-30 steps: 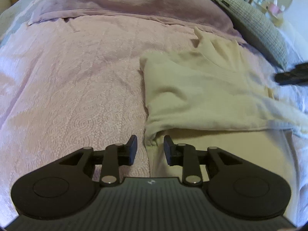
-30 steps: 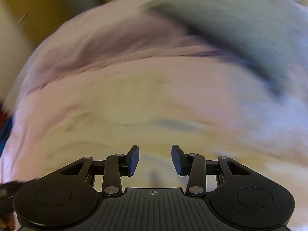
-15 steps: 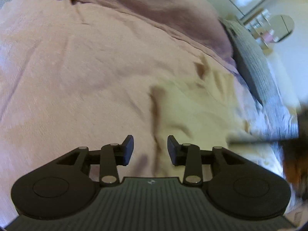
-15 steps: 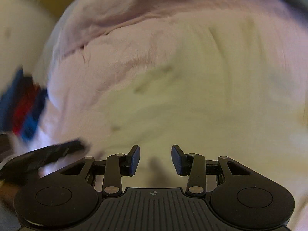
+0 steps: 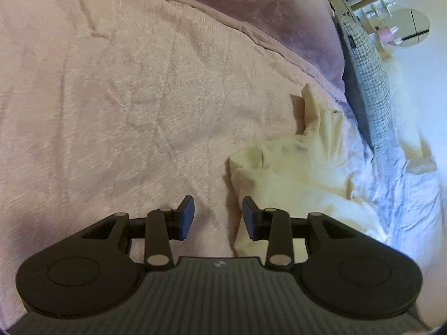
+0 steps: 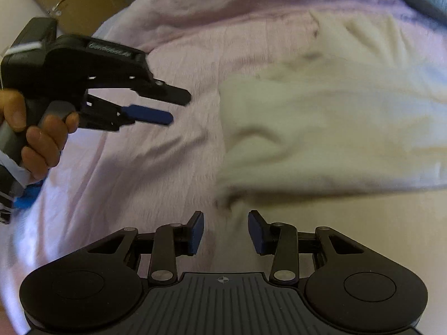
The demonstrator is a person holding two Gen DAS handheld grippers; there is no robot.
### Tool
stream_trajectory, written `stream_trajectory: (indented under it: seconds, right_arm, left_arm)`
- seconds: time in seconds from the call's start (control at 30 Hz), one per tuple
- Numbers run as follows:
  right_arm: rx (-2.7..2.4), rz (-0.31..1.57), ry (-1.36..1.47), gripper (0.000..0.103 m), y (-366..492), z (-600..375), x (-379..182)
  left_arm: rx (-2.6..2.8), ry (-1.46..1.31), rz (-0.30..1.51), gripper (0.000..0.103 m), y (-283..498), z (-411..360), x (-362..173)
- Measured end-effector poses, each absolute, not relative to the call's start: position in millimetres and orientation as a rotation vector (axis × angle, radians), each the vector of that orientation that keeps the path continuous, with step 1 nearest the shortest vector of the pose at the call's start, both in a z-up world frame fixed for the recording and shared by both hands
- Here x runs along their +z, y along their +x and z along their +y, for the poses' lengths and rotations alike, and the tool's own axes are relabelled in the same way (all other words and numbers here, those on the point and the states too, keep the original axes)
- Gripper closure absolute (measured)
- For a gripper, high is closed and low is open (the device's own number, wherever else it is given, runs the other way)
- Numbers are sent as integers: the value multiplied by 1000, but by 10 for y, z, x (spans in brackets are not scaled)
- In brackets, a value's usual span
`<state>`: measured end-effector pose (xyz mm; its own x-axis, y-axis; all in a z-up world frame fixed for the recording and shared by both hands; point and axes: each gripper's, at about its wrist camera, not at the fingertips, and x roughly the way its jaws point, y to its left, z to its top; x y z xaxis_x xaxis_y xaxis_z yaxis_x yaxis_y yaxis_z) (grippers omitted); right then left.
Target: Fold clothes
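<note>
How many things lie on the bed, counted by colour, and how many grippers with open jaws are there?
Cream garment: 1
Pink bedspread: 1
Mauve blanket: 1
Grey checked pillow: 1
Grippers, jaws open and empty: 2, left gripper and right gripper
Total: 6

The left wrist view is taken from just behind the left gripper (image 5: pixel 218 217), low over the pink bedspread (image 5: pixel 125 111), and is faced along its spread fingers toward the purple pillow (image 5: pixel 279 8), with the cream garment (image 5: pixel 301 173) seen close ahead and to the right of the fingertips. The right wrist view is taken from behind the right gripper (image 6: pixel 226 230), close above the same bedspread, with the garment (image 6: pixel 321 134) ahead and right. Bedspread and garment are shared by both views, and the left gripper (image 6: pixel 170 109) is caught ahead-left in the right view.
</note>
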<state>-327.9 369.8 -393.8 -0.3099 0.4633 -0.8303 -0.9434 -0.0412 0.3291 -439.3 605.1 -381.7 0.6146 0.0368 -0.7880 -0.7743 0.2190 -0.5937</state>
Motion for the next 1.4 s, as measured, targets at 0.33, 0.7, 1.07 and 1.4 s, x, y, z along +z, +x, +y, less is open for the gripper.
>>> stream_trajectory:
  seconds: [0.33, 0.7, 1.07, 1.4]
  right_arm:
    - [1533, 937, -696, 89, -3550, 3705, -4132]
    - [1511, 1008, -550, 98, -3402, 3641, -4119]
    - [1500, 1206, -493, 92, -2946, 3588, -3933]
    - [1327, 822, -660, 92, -2095, 3751, -3966]
  left_arm:
    - [571, -1389, 725, 70, -4011, 6591, -4209]
    - [531, -1166, 825, 103, -3678, 6598, -4176]
    - [824, -695, 941, 100, -3433, 6263, -3734]
    - [681, -675, 924, 100, -3219, 5439, -3682]
